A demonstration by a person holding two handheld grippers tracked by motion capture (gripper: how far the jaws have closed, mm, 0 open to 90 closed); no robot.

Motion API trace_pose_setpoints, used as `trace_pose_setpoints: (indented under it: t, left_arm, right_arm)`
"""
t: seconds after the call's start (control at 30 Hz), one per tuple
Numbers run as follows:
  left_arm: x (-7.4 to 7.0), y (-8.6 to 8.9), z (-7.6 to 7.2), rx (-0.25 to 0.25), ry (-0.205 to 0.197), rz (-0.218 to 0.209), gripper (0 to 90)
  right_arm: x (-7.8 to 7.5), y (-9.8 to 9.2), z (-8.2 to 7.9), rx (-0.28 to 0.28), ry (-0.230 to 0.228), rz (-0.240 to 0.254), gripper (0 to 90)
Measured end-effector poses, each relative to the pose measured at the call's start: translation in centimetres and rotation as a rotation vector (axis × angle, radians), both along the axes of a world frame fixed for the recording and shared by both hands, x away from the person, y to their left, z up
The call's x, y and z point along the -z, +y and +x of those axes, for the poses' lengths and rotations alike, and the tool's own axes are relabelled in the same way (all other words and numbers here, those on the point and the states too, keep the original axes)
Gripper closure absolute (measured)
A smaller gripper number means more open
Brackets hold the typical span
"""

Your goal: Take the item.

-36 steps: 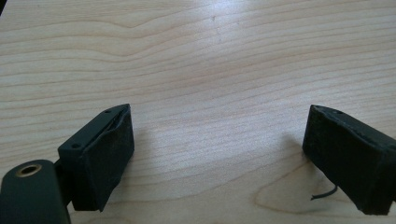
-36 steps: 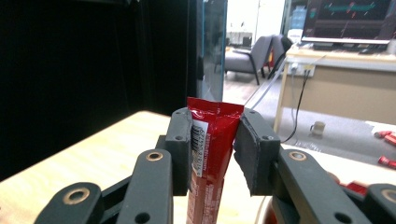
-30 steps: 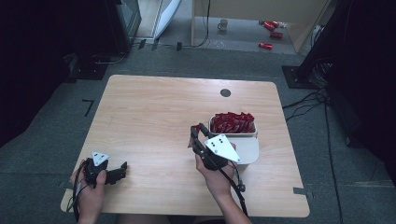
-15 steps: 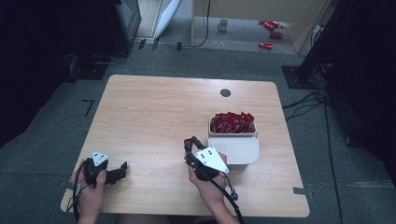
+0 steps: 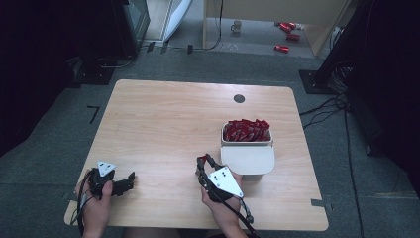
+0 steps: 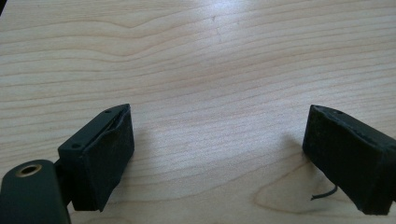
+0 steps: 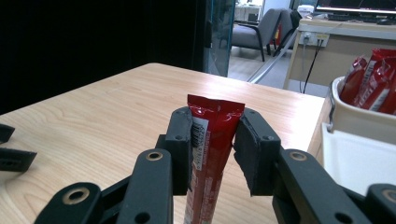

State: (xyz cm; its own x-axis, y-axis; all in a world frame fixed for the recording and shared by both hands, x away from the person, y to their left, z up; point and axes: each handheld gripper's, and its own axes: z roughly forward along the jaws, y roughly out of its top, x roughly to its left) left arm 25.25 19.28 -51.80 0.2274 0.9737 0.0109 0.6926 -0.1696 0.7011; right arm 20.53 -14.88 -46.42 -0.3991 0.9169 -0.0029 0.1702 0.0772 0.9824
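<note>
My right gripper point(image 7: 212, 140) pinches a red sachet point(image 7: 210, 140) upright just left of the white tray point(image 5: 247, 159); my left gripper point(image 6: 219, 154) rests spread wide, well left of it

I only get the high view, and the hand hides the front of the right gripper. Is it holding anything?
Observer: Yes. In the right gripper view, the right gripper is shut on a red stick packet, which stands upright between its fingers.
Operator: And the left one?
Observer: The left gripper is open. There is nothing between its fingers, just bare table.
Operator: Is that packet like the ones in the tub?
Observer: It looks the same red as the packets standing in the white tub.
</note>
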Motion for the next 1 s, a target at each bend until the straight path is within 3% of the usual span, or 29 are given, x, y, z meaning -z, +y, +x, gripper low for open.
trace_pose_setpoints:
  t: [0.13, 0.23, 0.27, 0.53, 0.7, 0.87, 1.0]
  left_arm:
    - [0.0, 0.0, 0.0, 0.000, 0.000, 0.000, 9.5]
    - [0.0, 0.0, 0.0, 0.000, 0.000, 0.000, 9.5]
    - [0.0, 0.0, 0.0, 0.000, 0.000, 0.000, 9.5]
    - [0.0, 0.0, 0.0, 0.000, 0.000, 0.000, 9.5]
    - [0.0, 0.0, 0.0, 0.000, 0.000, 0.000, 9.5]
    - [0.0, 0.0, 0.0, 0.000, 0.000, 0.000, 9.5]
    - [0.0, 0.0, 0.0, 0.000, 0.001, 0.000, 9.5]
  right_arm:
    - [0.3, 0.0, -0.3, 0.001, -0.005, -0.012, 68.7]
    - [0.8, 0.0, -0.4, 0.008, 0.019, -0.023, 69.8]
    - [1.6, 0.0, -0.3, 0.015, 0.058, -0.034, 70.0]
    - [4.7, 0.3, 0.8, 0.024, 0.197, -0.065, 69.2]
    - [5.2, 0.6, 1.4, -0.003, 0.254, -0.075, 65.9]
    - [5.4, 0.4, 2.1, -0.038, 0.344, -0.069, 58.0]
    - [5.4, 0.4, 2.2, -0.044, 0.362, -0.077, 54.0]
